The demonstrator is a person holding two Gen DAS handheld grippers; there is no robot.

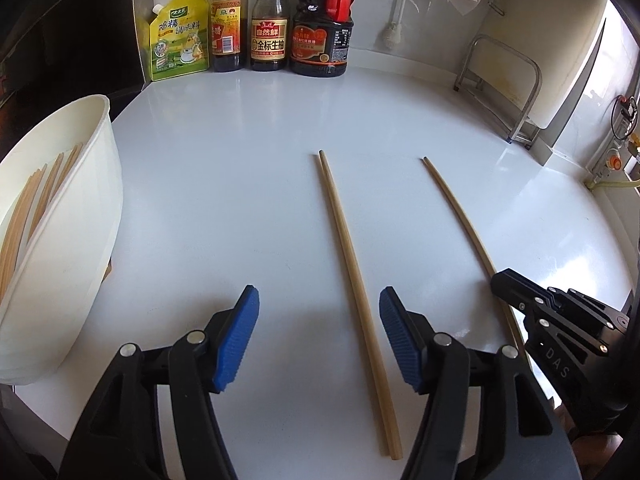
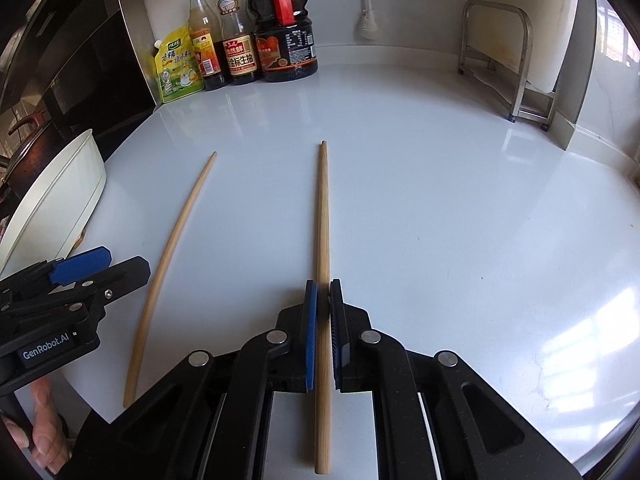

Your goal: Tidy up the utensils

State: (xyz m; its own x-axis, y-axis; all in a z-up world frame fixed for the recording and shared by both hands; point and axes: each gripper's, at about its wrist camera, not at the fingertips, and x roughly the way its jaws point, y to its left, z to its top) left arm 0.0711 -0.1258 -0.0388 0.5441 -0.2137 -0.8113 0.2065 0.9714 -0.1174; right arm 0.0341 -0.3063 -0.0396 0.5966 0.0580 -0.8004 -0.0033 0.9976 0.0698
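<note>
A pair of wooden chopsticks (image 1: 352,280) lies side by side on the white counter (image 1: 224,184). It lies between the fingers of my left gripper (image 1: 318,290), closer to the right pad (image 1: 400,336); that gripper is open and touches nothing. The pair also shows as a curved stick (image 2: 172,248) in the right wrist view, beside the left gripper (image 2: 128,261). My right gripper (image 2: 323,282) is shut on another chopstick (image 2: 323,220) that points straight ahead; the same chopstick (image 1: 460,216) and gripper (image 1: 505,280) show at the right of the left wrist view. A white tub (image 1: 92,216) at the left holds several chopsticks (image 1: 24,216).
Sauce bottles (image 1: 320,24) and a yellow seasoning pouch (image 1: 180,40) stand along the back wall. A metal rack (image 2: 516,68) stands at the back right. Left of the tub (image 2: 60,200) are a dark pot (image 2: 28,148) and a black appliance. A hand (image 2: 44,432) holds the left gripper.
</note>
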